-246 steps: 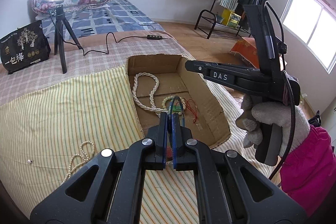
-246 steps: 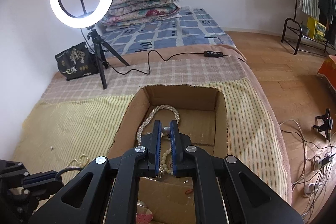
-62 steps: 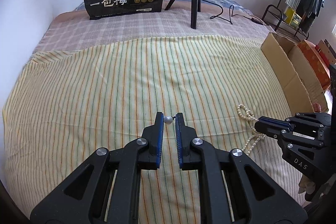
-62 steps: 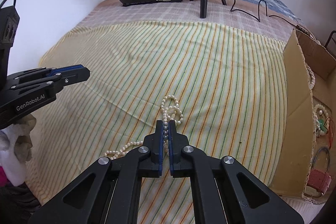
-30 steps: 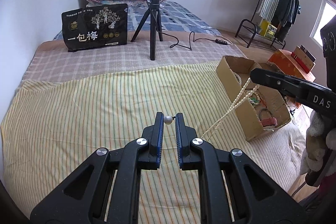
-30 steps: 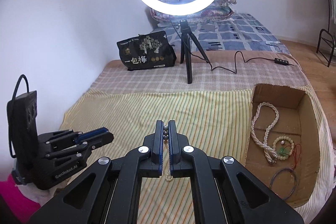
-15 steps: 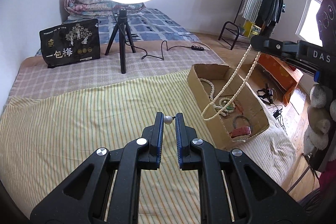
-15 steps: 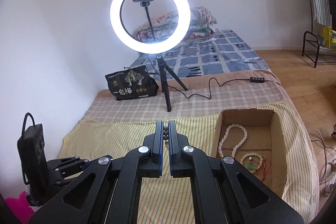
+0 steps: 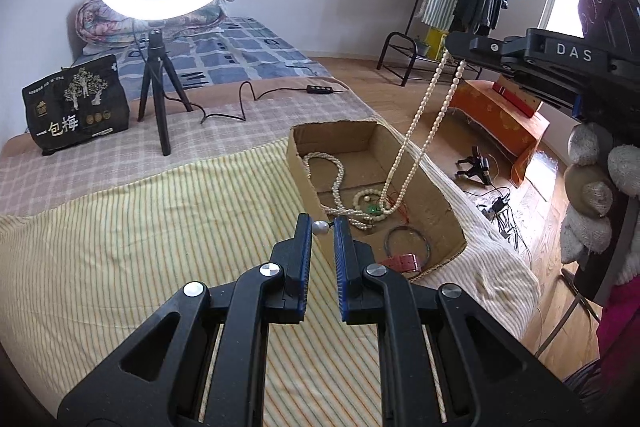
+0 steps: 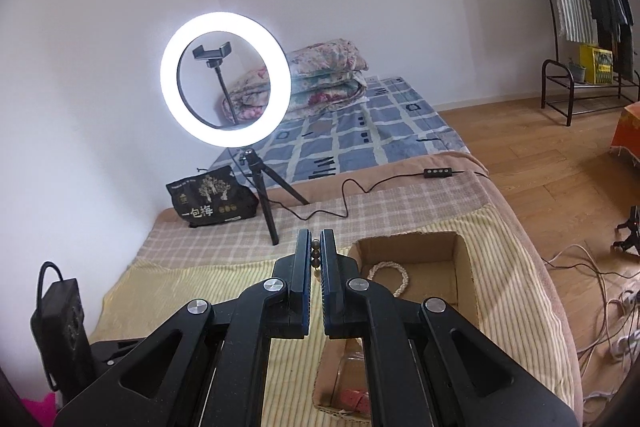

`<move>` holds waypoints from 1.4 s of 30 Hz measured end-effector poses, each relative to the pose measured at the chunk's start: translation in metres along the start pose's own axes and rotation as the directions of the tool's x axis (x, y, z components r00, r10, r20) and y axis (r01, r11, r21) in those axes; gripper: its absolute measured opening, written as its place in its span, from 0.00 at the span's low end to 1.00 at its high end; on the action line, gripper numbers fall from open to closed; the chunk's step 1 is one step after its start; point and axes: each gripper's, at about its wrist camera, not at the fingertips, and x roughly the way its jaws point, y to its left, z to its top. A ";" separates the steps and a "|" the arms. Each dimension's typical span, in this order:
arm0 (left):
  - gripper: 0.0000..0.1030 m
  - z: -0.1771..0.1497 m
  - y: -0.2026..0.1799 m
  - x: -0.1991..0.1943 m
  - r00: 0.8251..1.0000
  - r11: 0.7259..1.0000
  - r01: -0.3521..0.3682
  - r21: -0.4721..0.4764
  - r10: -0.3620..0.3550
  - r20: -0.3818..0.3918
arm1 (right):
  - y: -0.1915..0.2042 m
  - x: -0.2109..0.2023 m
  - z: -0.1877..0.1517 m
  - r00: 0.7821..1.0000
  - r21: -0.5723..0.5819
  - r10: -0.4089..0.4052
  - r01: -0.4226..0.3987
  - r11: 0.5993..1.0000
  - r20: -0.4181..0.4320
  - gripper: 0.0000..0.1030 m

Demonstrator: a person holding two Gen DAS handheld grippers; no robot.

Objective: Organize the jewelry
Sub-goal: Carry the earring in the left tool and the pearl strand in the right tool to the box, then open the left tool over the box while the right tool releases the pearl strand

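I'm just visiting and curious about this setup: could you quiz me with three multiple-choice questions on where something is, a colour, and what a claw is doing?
1. Where does the lower end of the hanging pearl necklace reach?
A. into the cardboard box
B. onto the wooden floor
C. over the tripod

2. What colour is the watch strap in the box?
A. blue
B. red
C. white

3. What is the left claw doing?
A. gaping with nothing in it
B. pinching a small pearl earring
C. gripping the box

Answers: 1 A, its loop hangs inside the box walls; 2 B, it looks red beside the bangle; 3 B, the pearl sits between the fingertips.
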 end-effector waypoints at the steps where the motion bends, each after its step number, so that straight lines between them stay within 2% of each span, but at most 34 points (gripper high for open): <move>1: 0.09 0.000 -0.004 0.003 1.000 1.000 0.006 0.004 -0.006 -0.005 | -0.005 0.000 0.000 1.000 0.004 -0.008 0.008 1.000 -0.001 0.03; 9: 0.09 0.000 -0.031 0.028 0.998 0.999 0.041 0.033 -0.040 -0.038 | -0.040 0.016 0.005 0.998 0.027 -0.063 0.063 0.998 -0.016 0.03; 17: 0.09 0.004 -0.052 0.047 0.997 0.996 0.058 0.064 -0.055 -0.046 | -0.058 0.028 0.016 0.996 0.042 -0.094 0.094 0.995 -0.002 0.03; 30: 0.09 0.003 -0.066 0.065 0.996 0.994 0.062 0.089 -0.056 -0.066 | -0.083 0.061 0.010 0.989 0.066 -0.139 0.143 0.988 -0.058 0.03; 42: 0.09 0.003 -0.070 0.069 0.996 0.993 0.060 0.102 -0.053 -0.068 | -0.088 0.075 0.002 0.983 0.053 -0.149 0.155 0.986 -0.110 0.03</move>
